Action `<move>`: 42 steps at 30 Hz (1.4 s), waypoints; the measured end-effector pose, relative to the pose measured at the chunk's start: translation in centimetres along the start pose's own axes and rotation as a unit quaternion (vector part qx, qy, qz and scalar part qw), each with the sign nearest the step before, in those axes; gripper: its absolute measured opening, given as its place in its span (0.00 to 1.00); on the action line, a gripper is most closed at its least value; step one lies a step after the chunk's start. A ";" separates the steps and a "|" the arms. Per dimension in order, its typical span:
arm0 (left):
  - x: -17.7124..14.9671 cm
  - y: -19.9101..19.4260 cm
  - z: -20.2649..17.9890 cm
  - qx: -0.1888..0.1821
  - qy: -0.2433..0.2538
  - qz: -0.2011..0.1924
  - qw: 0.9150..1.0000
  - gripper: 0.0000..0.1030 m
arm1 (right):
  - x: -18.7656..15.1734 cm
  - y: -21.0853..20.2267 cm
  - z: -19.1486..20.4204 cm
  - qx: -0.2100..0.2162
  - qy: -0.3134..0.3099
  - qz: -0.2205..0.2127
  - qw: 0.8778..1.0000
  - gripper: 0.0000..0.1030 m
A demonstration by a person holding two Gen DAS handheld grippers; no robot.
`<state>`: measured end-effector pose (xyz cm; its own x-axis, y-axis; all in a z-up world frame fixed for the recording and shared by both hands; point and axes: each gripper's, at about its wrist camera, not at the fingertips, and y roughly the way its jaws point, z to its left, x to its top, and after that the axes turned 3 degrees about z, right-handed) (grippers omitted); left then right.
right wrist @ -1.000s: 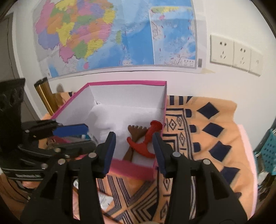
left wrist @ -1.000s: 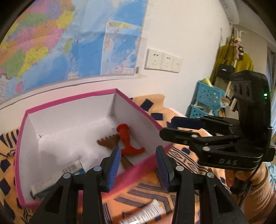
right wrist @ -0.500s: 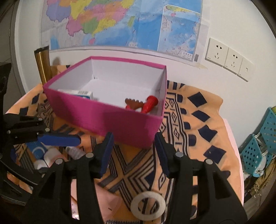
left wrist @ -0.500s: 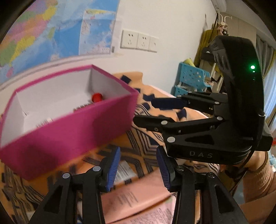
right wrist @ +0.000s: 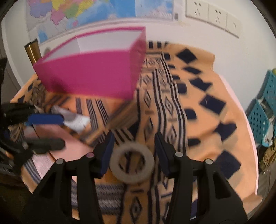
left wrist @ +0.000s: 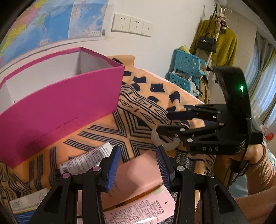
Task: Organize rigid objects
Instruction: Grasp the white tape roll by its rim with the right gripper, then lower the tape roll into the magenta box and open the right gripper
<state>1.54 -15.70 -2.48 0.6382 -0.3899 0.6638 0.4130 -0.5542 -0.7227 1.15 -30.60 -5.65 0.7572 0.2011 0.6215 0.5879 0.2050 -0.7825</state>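
One tape ring [right wrist: 132,166], pale and flat on the patterned orange cloth [right wrist: 203,120], sits between the spread fingers of my right gripper [right wrist: 132,151]; the jaws stand apart and I cannot tell if either pad touches it. The right wrist view is blurred.

One pink box [left wrist: 60,110], open-topped with white inner walls, stands beyond the ring on the same cloth. From both of my low angles its contents are hidden behind the near wall.

One white tube [left wrist: 86,159] lies in front of the box, to the ring's left. One pink booklet [left wrist: 138,179] lies beside the tube, under my left gripper [left wrist: 138,165], whose jaws are parted and hold nothing. A printed pink sheet [left wrist: 143,210] and a blue-and-white carton [left wrist: 25,206] lie nearer my left camera.

One gold cylinder [right wrist: 31,51] stands upright behind the box's left corner. Map [right wrist: 86,15] and wall sockets [right wrist: 213,15] hang above the box; blue baskets [left wrist: 186,69] stand off to its right.
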 end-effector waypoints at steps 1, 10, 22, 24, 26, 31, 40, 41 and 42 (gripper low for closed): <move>-0.1 0.1 -0.1 -0.002 0.001 0.003 1.000 0.43 | -0.4 0.1 -0.2 0.002 0.003 0.005 1.000 0.46; -0.1 1.0 -0.9 -0.012 0.008 0.016 1.000 0.43 | -1.5 1.2 -1.0 0.014 0.009 0.023 1.000 0.31; -0.3 1.7 -0.9 -0.045 -0.010 0.029 0.999 0.43 | -1.0 -0.3 -1.0 0.013 0.028 -0.009 0.999 0.17; -0.2 1.5 -0.8 -0.053 -0.012 0.025 0.998 0.41 | -0.6 -1.2 -0.4 0.020 0.024 -0.021 0.999 0.17; 0.1 1.0 -0.8 -0.062 -0.014 0.019 0.998 0.41 | 0.0 -1.8 0.2 0.027 0.018 -0.033 0.999 0.17; 0.9 -0.9 -0.3 -0.062 -0.019 -0.009 0.998 0.40 | 1.9 -2.8 1.7 0.051 0.004 -0.061 0.997 0.17; 2.5 -3.2 1.6 -0.029 -0.028 -0.035 0.999 0.32 | 5.6 -3.9 4.2 0.071 -0.037 -0.096 0.992 0.17; 2.7 -3.3 1.8 -0.025 -0.029 -0.039 0.998 0.32 | 5.9 -3.9 4.3 0.071 -0.041 -0.099 0.992 0.17; 2.9 -3.6 1.9 -0.023 -0.029 -0.043 0.998 0.32 | 6.3 -4.0 4.5 0.071 -0.044 -0.102 0.991 0.17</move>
<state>3.20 -13.43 1.70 0.6385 -0.2962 0.7103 0.4392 -0.6177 -0.6524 2.29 -25.84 1.62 0.5945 0.2237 0.7723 0.6754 0.3824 -0.6306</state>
